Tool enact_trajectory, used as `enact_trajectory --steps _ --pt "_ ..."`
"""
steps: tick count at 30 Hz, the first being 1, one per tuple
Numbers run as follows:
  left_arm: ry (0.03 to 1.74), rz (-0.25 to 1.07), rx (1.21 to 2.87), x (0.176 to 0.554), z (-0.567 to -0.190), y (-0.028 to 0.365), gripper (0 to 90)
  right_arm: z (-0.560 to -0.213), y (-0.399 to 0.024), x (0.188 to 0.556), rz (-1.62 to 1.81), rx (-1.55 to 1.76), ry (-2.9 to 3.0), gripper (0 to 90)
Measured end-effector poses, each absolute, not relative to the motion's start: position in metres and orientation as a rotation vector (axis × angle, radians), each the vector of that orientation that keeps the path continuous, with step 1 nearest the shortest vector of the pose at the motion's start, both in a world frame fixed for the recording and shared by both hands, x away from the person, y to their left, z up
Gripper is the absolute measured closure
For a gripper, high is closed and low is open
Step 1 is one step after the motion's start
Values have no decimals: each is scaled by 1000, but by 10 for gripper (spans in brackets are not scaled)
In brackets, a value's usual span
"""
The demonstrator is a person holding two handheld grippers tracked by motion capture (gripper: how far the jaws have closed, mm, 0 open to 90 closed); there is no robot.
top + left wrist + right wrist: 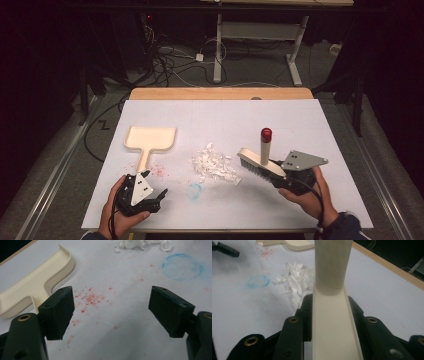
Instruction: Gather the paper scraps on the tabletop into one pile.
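A cream hand brush [260, 162] with dark bristles and a red-tipped upright handle stands right of centre, its bristles on the white sheet. My right gripper [281, 176] is shut on the brush's cream back [334, 322], which runs up between the jaws. A pile of white paper scraps [215, 166] lies just left of the bristles. A cream dustpan [149, 140] rests flat at the left, its handle pointing toward my left gripper [159, 198], which stands open over the sheet with nothing between its pads [60, 312]. The dustpan's edge [32, 287] lies left of those jaws.
Red specks [88, 300] dot the sheet beside the dustpan handle, and a blue ring mark [194, 190] sits near the front middle. The white sheet [300, 125] covers a wooden table. Beyond the far edge are cables and desk legs on the floor.
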State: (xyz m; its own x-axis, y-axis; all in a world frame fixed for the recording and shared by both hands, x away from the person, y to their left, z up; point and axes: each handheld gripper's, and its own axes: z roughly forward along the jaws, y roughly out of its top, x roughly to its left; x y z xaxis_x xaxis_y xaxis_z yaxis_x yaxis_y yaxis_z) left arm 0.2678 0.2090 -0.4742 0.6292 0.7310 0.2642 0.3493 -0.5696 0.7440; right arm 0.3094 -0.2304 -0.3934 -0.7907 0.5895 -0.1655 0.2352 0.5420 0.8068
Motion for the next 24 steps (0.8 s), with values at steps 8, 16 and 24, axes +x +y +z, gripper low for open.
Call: enact_trajectory --steps 8,16,24 --pt "831 743 2201 269 -475 207 198 -410 -240 292 1104 644 2516 679" --pt "821 736 2209 272 -477 204 199 -427 -196 317 1122 505 2545 680" --pt "821 727 2203 272 -477 207 195 -424 -155 341 1202 475 2473 680"
